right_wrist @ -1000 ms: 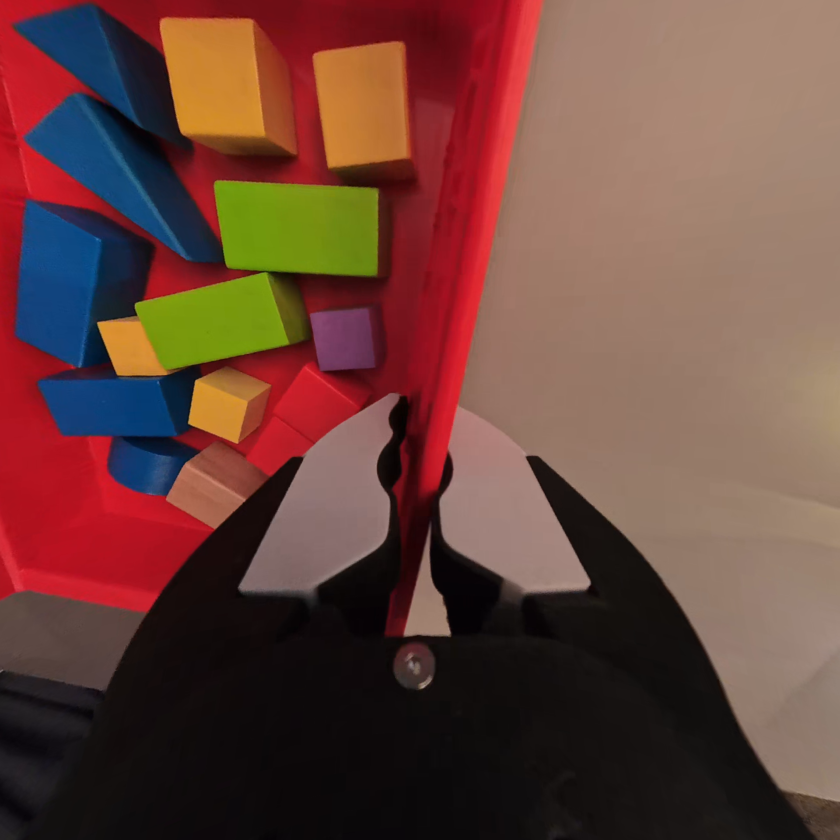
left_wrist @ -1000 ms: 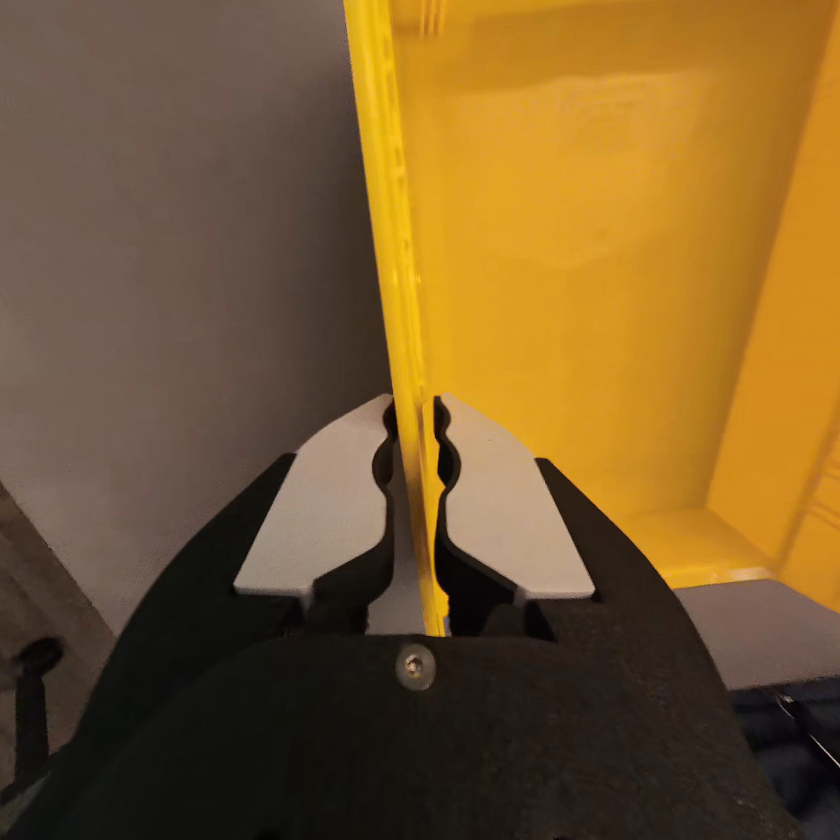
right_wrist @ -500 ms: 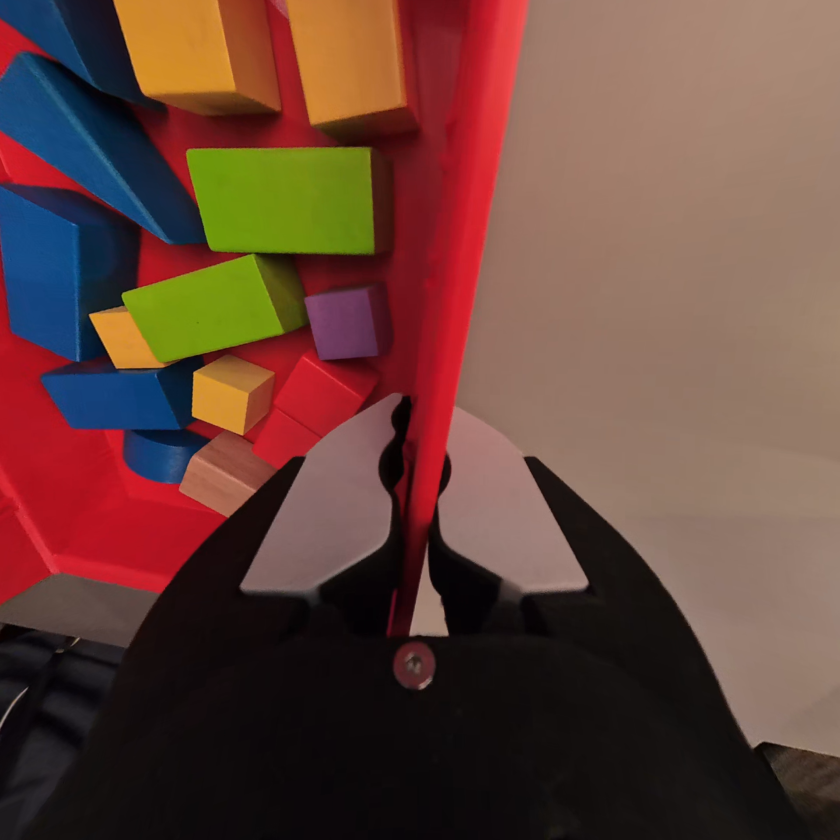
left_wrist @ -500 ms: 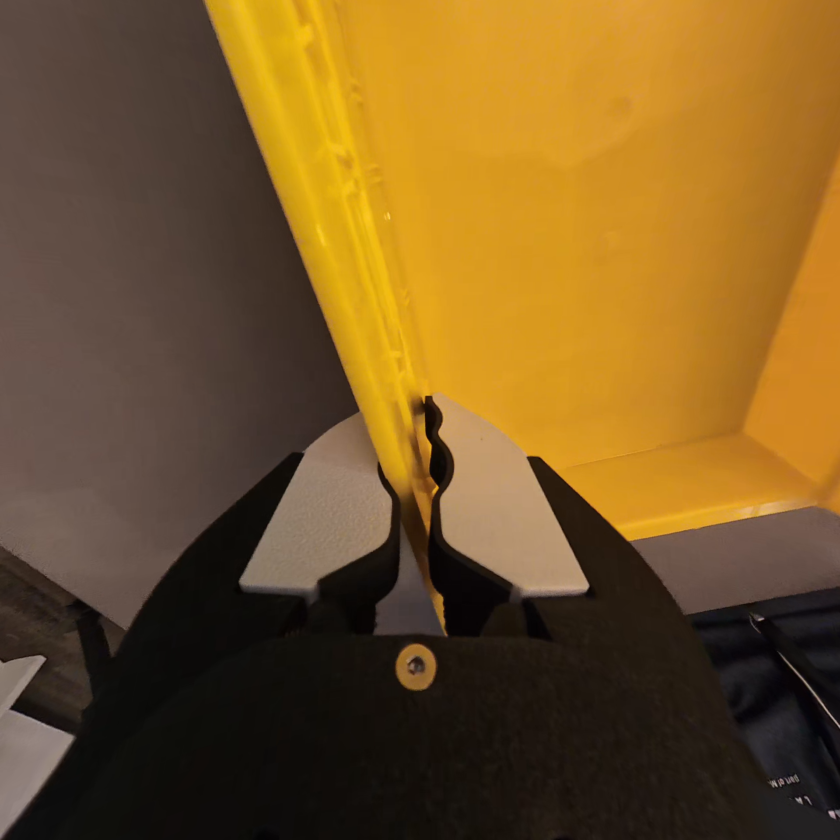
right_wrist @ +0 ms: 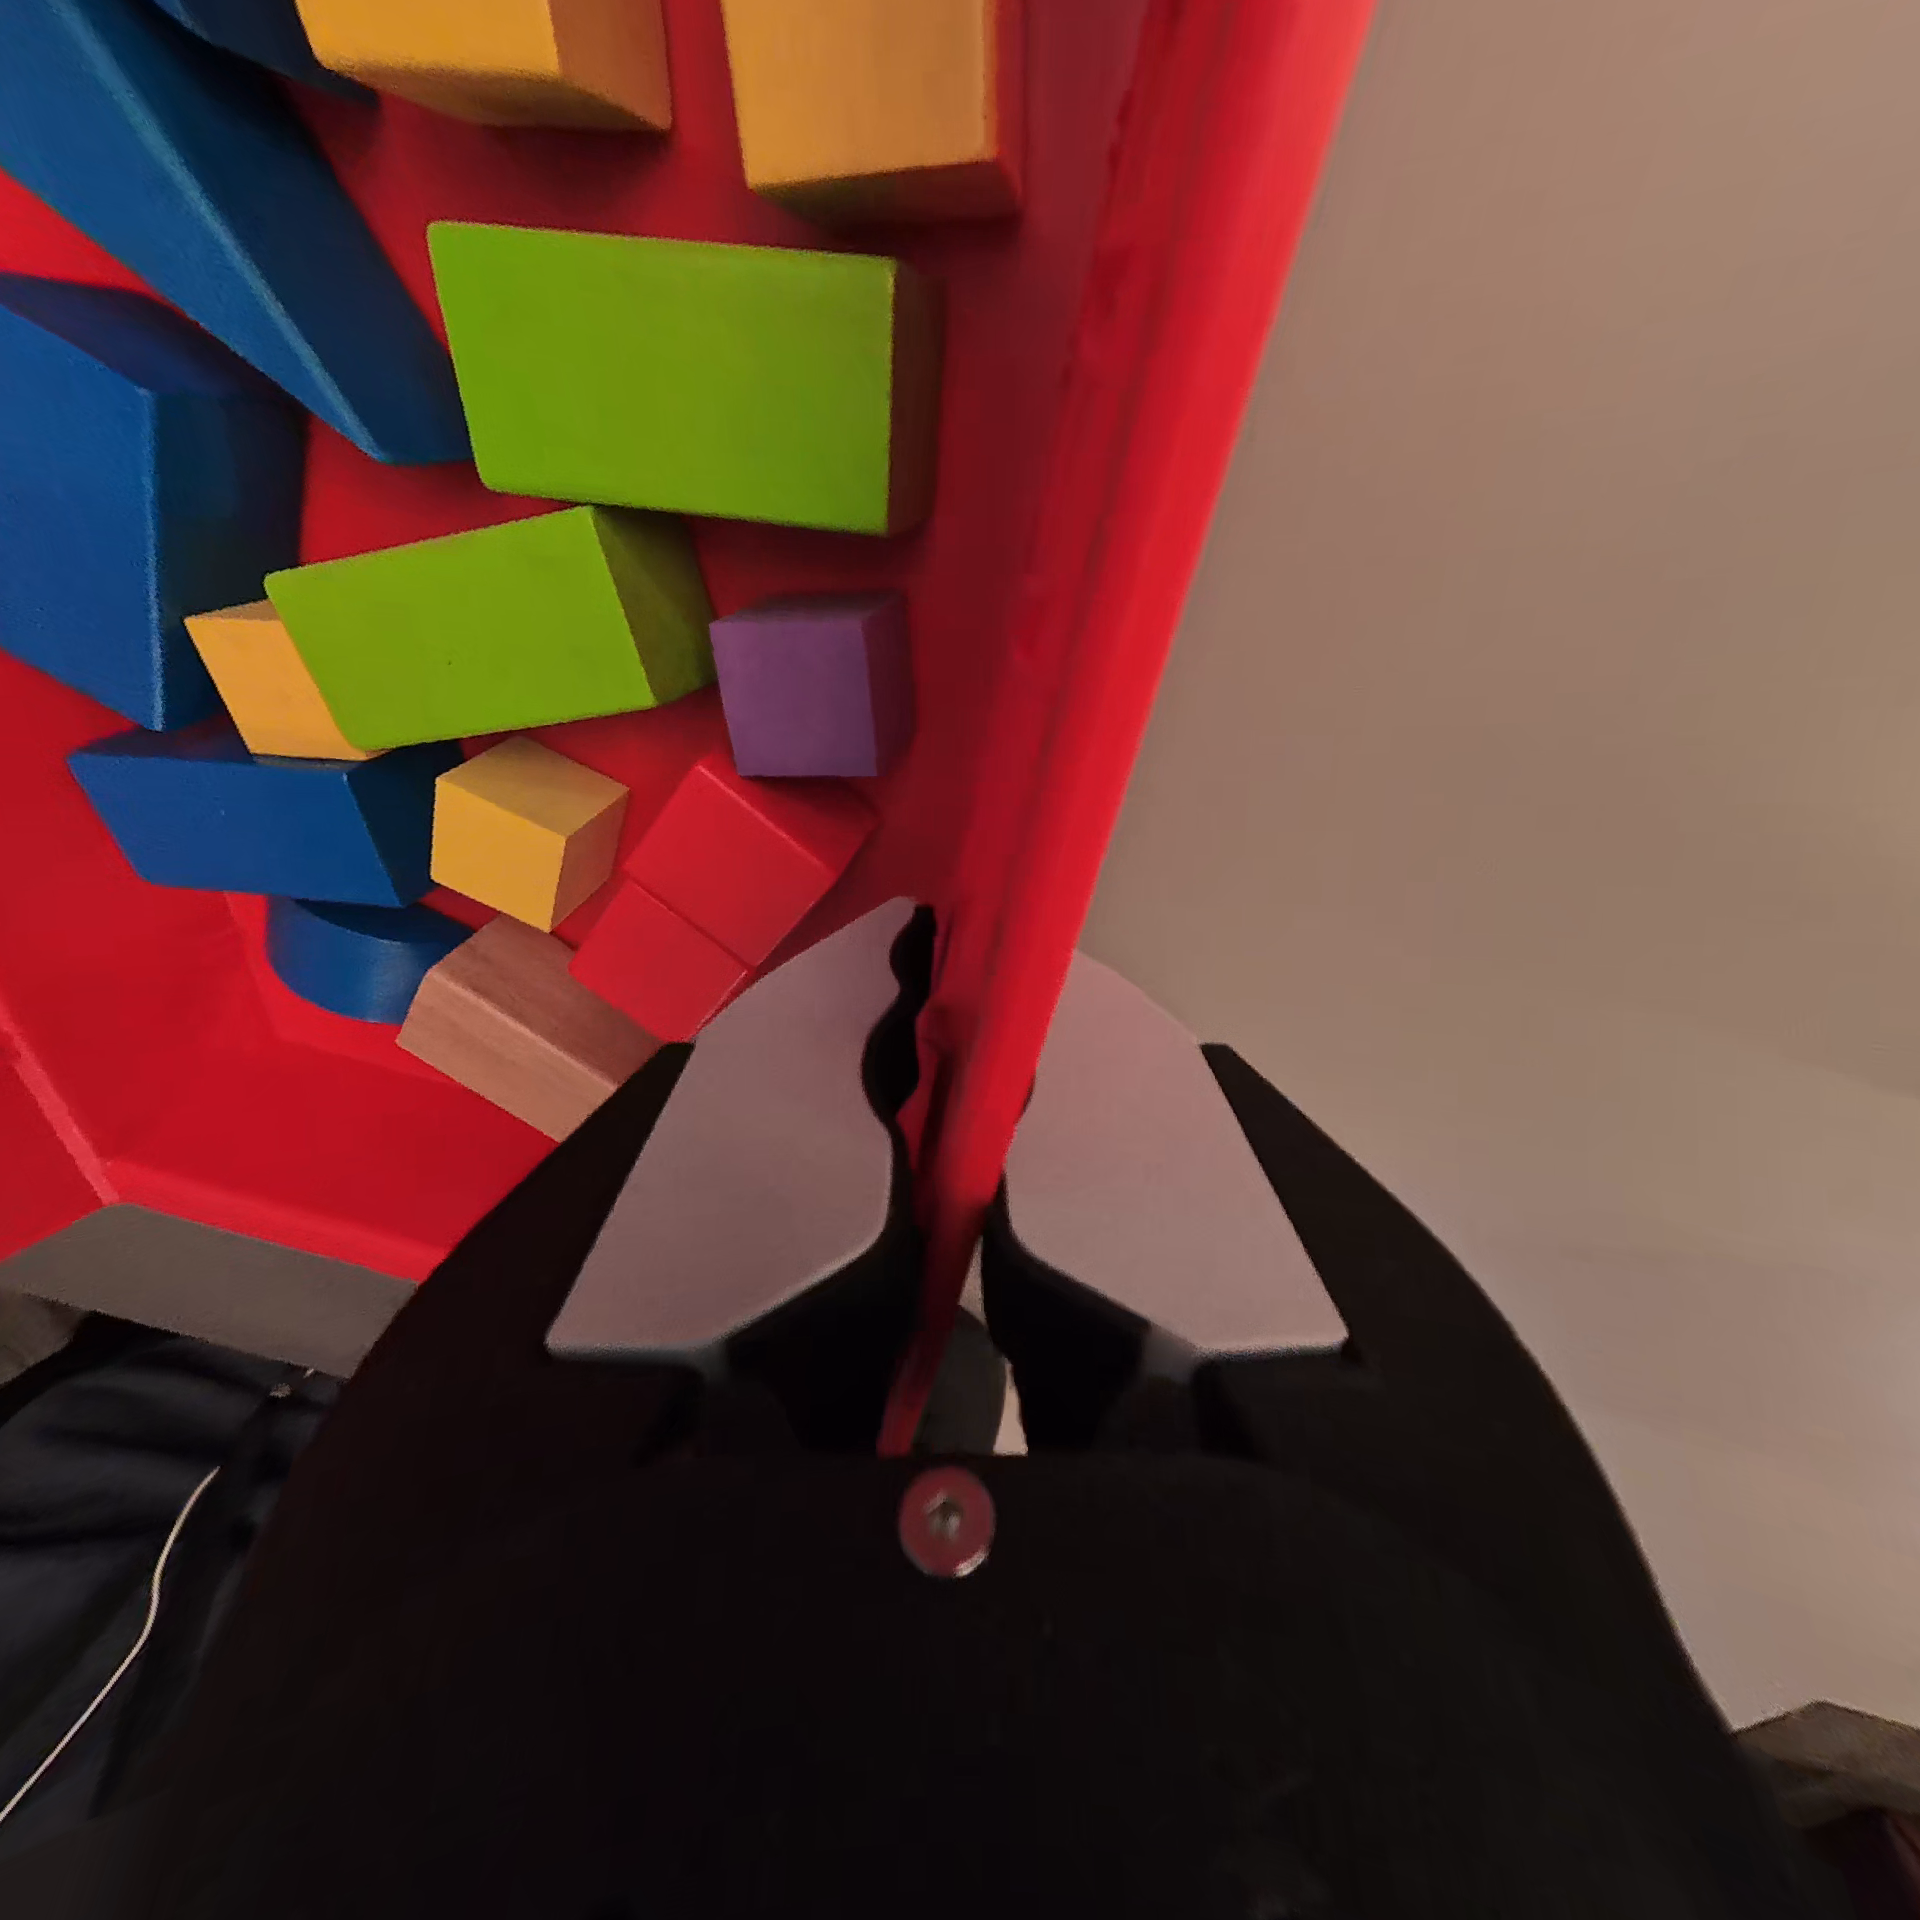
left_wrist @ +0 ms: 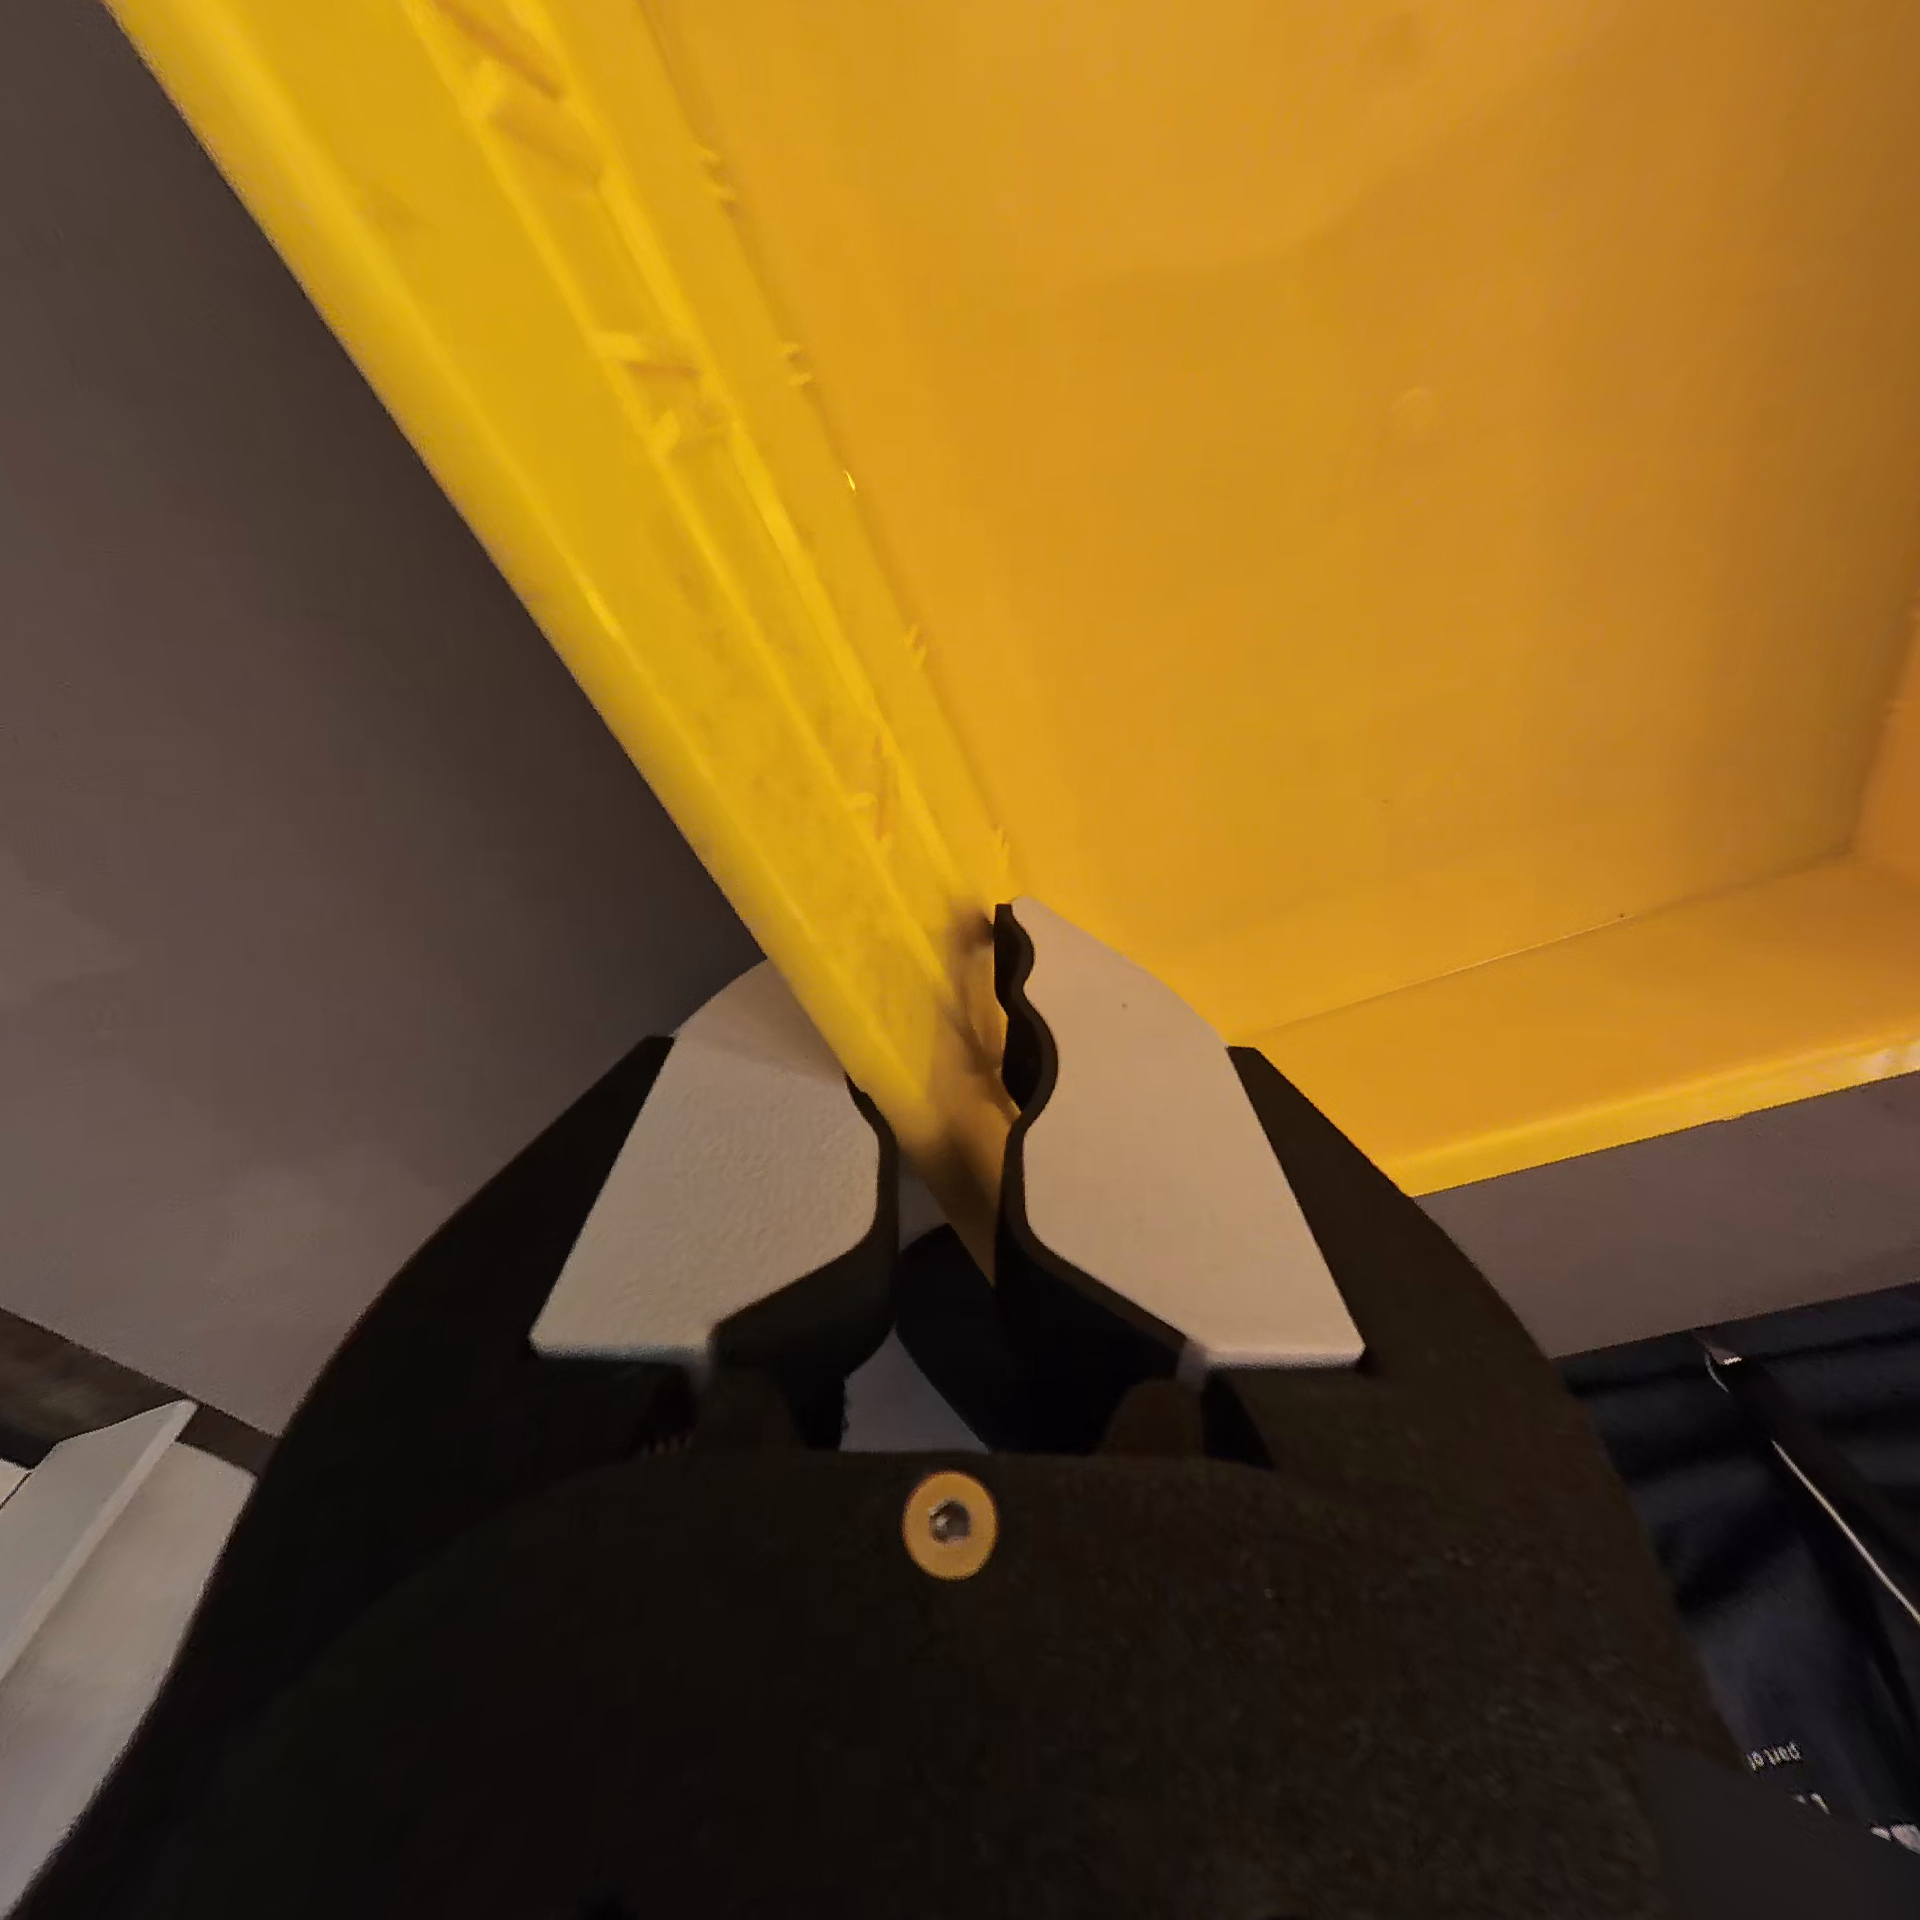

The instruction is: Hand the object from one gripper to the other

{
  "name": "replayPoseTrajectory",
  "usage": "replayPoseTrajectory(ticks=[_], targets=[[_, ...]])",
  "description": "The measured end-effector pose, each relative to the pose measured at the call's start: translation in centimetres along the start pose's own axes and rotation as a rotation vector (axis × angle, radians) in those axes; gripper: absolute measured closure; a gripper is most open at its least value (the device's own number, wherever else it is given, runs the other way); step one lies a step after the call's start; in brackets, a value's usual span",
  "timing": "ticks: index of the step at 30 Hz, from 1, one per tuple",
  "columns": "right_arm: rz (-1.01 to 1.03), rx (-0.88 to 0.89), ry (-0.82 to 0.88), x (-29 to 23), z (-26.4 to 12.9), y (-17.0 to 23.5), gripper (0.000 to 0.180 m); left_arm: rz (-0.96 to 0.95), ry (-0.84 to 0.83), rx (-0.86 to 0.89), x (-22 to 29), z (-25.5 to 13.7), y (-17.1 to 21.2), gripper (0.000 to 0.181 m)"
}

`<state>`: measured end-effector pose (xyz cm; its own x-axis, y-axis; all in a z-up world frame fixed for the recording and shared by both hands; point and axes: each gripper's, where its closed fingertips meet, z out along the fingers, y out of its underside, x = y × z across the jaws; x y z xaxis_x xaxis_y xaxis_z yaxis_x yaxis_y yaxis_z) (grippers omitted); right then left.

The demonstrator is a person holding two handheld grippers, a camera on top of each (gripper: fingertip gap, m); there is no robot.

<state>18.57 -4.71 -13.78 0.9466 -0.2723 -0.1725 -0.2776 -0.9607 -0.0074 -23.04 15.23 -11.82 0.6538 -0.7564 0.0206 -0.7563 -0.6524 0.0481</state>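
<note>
In the left wrist view, my left gripper [left_wrist: 961, 997] is shut on the left rim of an empty yellow tray [left_wrist: 1299, 468]; the rim runs up and to the left from the jaws. In the right wrist view, my right gripper [right_wrist: 971, 997] is shut on the right rim of a red tray [right_wrist: 1101, 540]. The red tray holds several wooden blocks: green blocks [right_wrist: 675, 374], blue blocks [right_wrist: 125, 499], orange blocks [right_wrist: 862, 94], a purple cube [right_wrist: 810, 686], red cubes [right_wrist: 727, 862] and a plain wood block [right_wrist: 509, 1023]. Neither gripper shows in the other's view.
Both trays rest on a pale grey table [left_wrist: 260, 675], which also shows in the right wrist view [right_wrist: 1558, 727]. Dark fabric with a thin white cord lies below the table's near edge at lower left [right_wrist: 125, 1507] and, in the left wrist view, at lower right [left_wrist: 1766, 1507].
The yellow tray's rim has swung from upright to slanting up-left in the left view, and the tray fills more of it. In the right view the red tray and blocks look closer and slightly tilted.
</note>
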Motion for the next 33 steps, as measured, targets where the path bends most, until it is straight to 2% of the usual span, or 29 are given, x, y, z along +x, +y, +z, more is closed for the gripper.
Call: replayPoseTrajectory(ticks=[3,6,8,11,12,17,19,21,23,27,33], targets=[[-0.042,0.002,0.014,-0.9,0.1,-0.4,0.17,0.02,0.009,-0.005,0.6,0.0,0.0,0.163],[-0.038,0.008,0.036,-0.7,-0.5,-0.2,0.168,0.043,0.118,0.01,1.6,-0.4,0.0,0.16],[-0.029,0.084,0.077,-0.7,-2.2,-0.5,0.168,0.027,0.199,0.048,1.8,-1.2,-0.1,0.158],[-0.036,0.274,0.21,-1.6,-6.7,-1.2,0.157,0.011,0.294,0.161,1.8,-3.6,-0.5,0.158],[-0.075,0.355,0.235,-2.8,-8.3,-1.6,0.154,0.011,0.314,0.204,1.7,-4.6,-0.5,0.154],[-0.375,0.672,0.024,-16.0,-12.0,-4.1,0.157,-0.018,0.3,0.531,0.3,-10.9,-1.7,0.155],[-0.455,0.652,-0.112,-21.2,-11.1,-4.5,0.156,-0.021,0.272,0.661,-0.3,-13.5,-1.9,0.154],[-0.477,0.555,-0.141,-24.1,-9.4,-4.9,0.156,-0.018,0.233,0.764,-0.9,-15.6,-1.6,0.153],[-0.472,0.489,-0.133,-25.8,-8.0,-5.9,0.156,-0.007,0.218,0.771,-1.1,-16.2,-0.2,0.153],[-0.423,0.416,-0.045,-26.6,-6.3,-7.2,0.157,0.017,0.214,0.747,-1.6,-16.3,2.3,0.153],[-0.291,0.272,0.03,-25.0,-3.2,-8.3,0.157,0.027,0.248,0.808,-1.7,-17.6,2.9,0.155]])
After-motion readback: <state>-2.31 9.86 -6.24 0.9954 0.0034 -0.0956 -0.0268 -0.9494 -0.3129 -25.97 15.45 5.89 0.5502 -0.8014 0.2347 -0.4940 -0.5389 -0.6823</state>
